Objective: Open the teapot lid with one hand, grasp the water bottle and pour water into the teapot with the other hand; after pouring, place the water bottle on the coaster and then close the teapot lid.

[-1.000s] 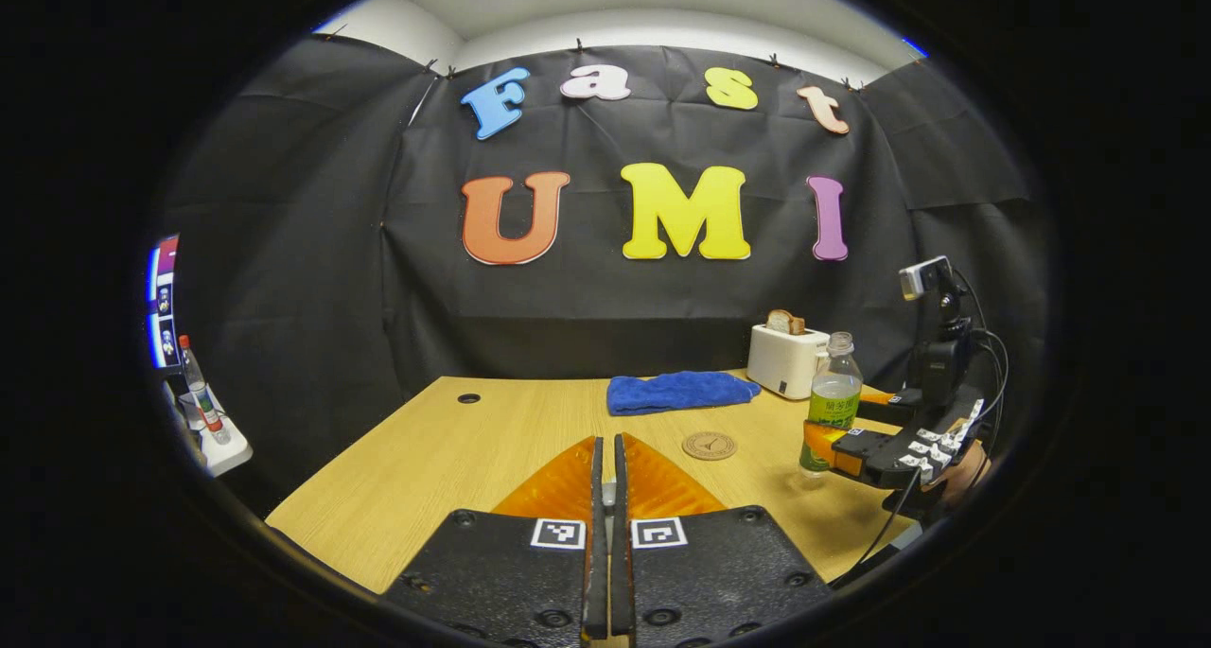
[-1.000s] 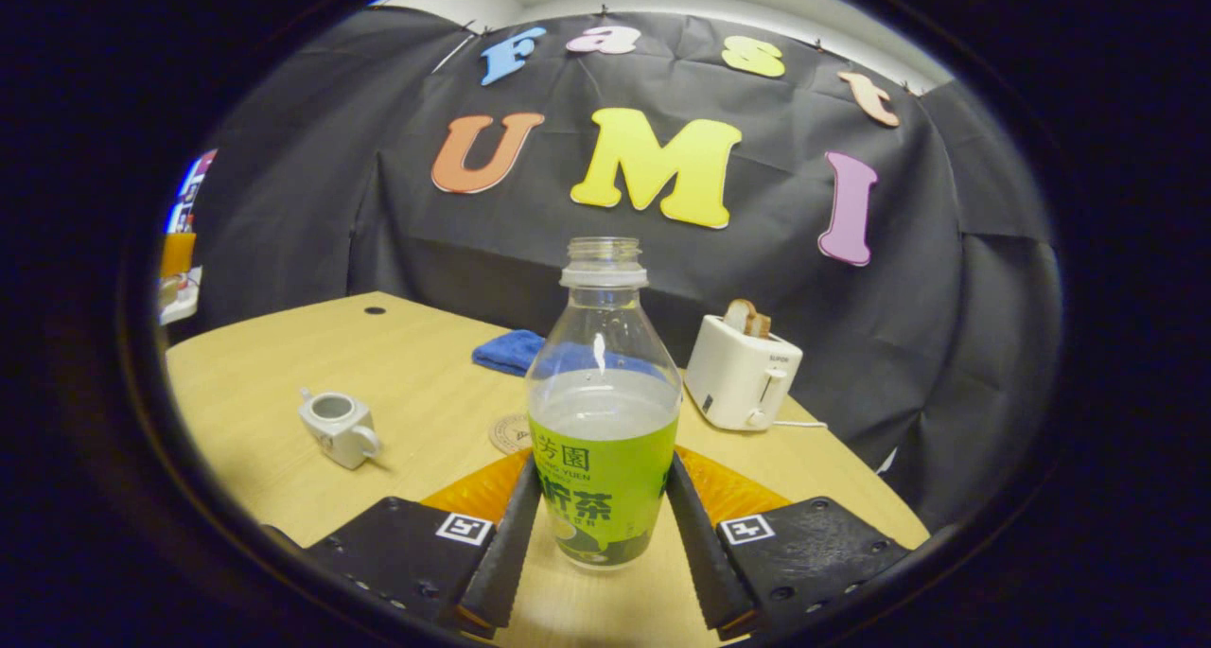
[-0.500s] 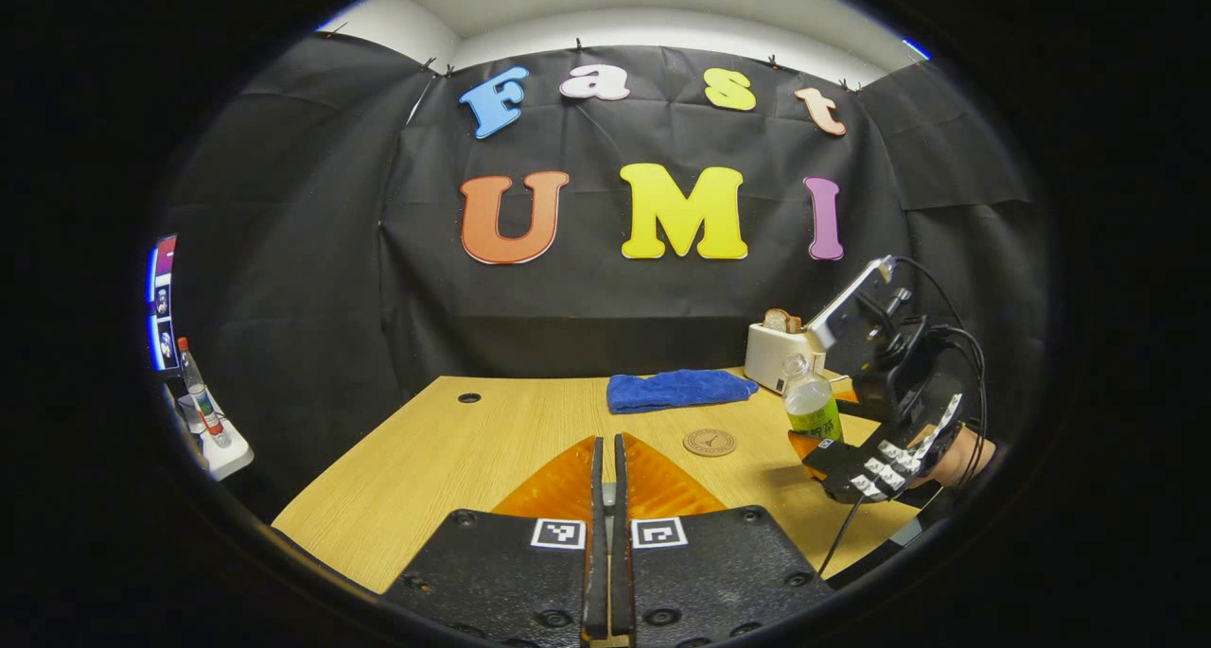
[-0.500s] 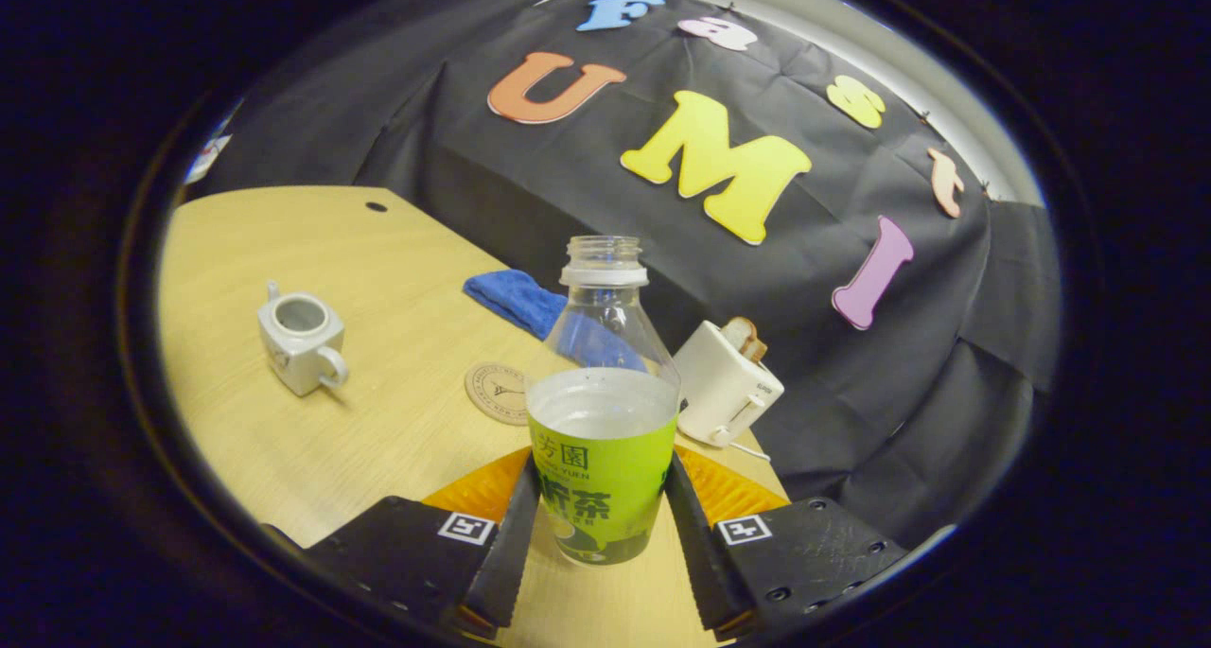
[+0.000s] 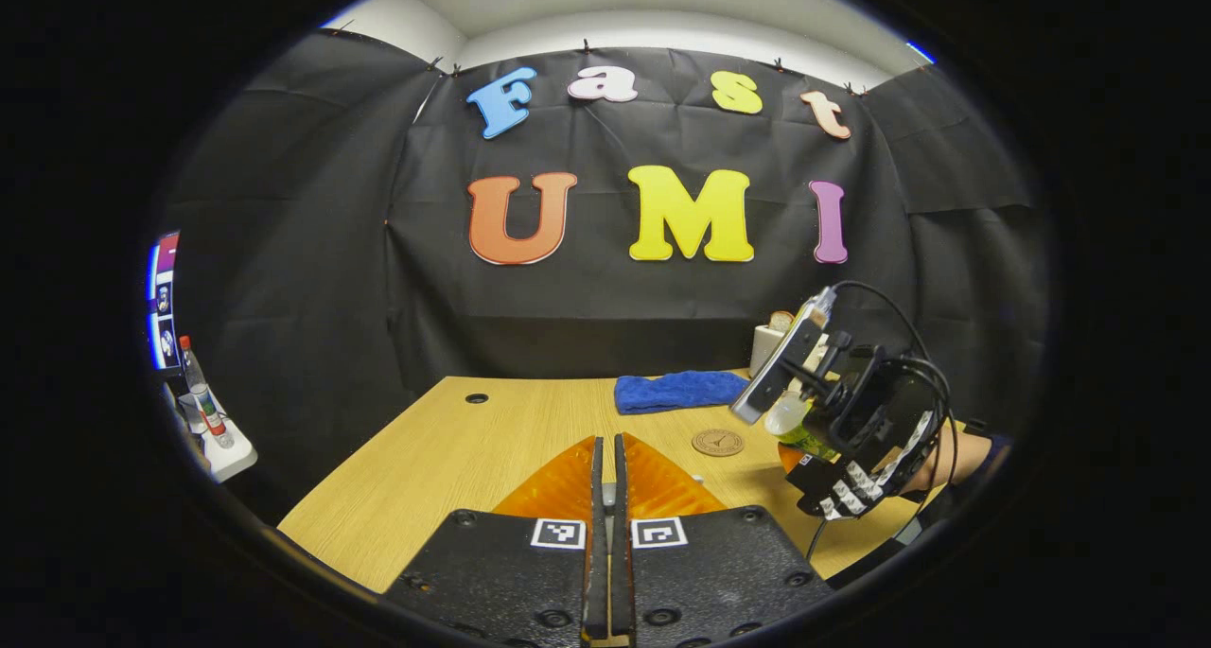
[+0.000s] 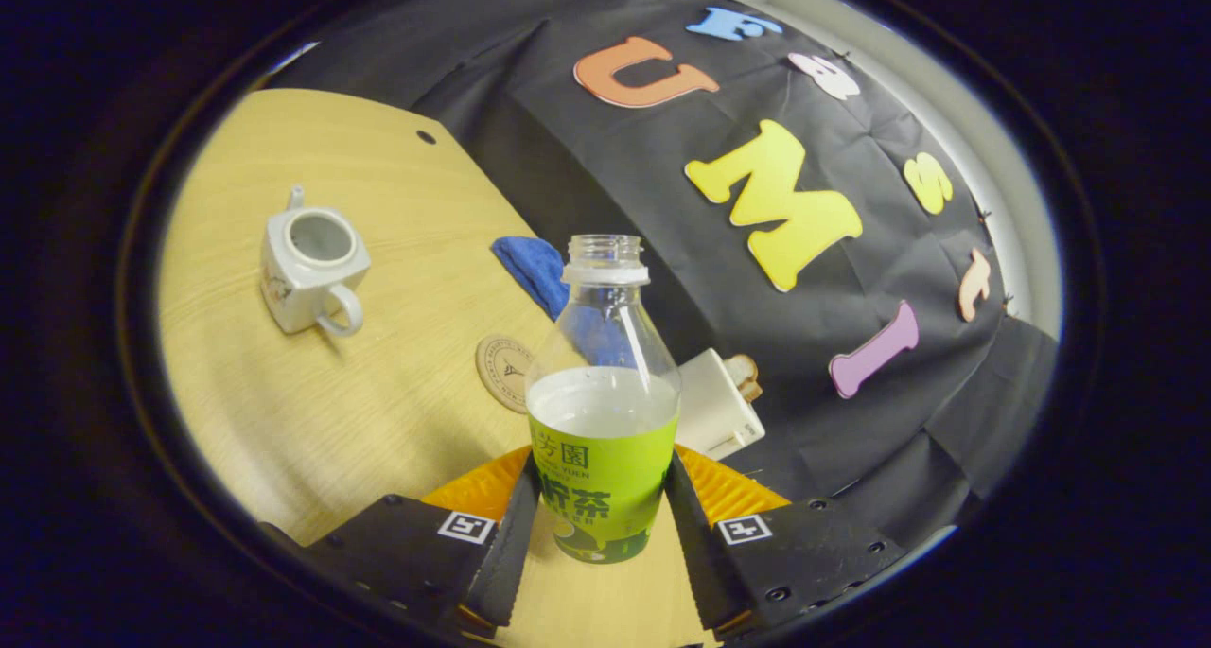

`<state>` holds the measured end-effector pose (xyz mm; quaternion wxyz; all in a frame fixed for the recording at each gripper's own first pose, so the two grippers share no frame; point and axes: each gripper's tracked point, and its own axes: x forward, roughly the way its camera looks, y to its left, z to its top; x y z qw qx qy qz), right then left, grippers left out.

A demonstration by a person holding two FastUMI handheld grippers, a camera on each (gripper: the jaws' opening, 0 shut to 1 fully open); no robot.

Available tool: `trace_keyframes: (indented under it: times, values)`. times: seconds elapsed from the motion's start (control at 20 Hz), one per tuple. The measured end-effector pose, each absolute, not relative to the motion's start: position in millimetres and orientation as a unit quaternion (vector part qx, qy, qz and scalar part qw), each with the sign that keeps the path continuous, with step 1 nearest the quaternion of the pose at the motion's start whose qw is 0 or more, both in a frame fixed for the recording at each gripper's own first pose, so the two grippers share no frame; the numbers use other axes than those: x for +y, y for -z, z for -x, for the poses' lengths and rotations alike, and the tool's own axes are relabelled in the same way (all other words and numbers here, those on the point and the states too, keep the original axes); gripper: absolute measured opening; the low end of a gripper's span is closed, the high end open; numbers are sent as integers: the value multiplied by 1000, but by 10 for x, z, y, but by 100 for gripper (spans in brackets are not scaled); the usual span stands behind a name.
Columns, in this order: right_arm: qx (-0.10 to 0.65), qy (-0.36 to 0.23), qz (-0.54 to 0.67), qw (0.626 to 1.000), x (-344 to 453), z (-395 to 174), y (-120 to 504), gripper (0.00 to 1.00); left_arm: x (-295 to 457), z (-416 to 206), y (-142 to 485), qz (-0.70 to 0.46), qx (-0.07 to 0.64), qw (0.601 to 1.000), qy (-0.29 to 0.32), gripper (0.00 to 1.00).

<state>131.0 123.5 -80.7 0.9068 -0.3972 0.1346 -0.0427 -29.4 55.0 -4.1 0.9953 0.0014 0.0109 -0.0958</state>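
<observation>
My right gripper [image 6: 602, 473] is shut on the green-labelled water bottle [image 6: 603, 411], which is uncapped and partly full. In the left gripper view that bottle [image 5: 788, 415] hangs above the table's right side, tipped with its neck to the left. The white teapot [image 6: 307, 270] stands lidless on the wooden table [image 6: 378, 421], well left of the bottle's mouth. A round coaster [image 6: 503, 372] lies between them. My left gripper [image 5: 608, 449] is shut, held above the table, with a thin pale sliver, seemingly the lid's knob, between its fingers.
A blue cloth [image 5: 676, 390] lies at the table's back, with a white toaster [image 5: 768, 341] holding bread to its right. A hand holds the right gripper's body [image 5: 856, 430]. Off the table's left stand a small bottle [image 5: 201, 393] and a screen [image 5: 161, 298].
The right gripper has lifted the bottle off the table, carried it leftwards and tipped it. The teapot now sits nearer the bottle's mouth. The left gripper has barely moved.
</observation>
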Motion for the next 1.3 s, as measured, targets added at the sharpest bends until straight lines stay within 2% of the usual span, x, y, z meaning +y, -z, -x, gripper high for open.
trace_keyframes:
  times: [0.65,1.3]
  values:
    - [80,43,607,790,1750,-1393,789,70,810,296,6,20,6,996,92,4]
    - [-16,92,744,662,1941,-1465,431,72,845,308,21,15,9,995,97,4]
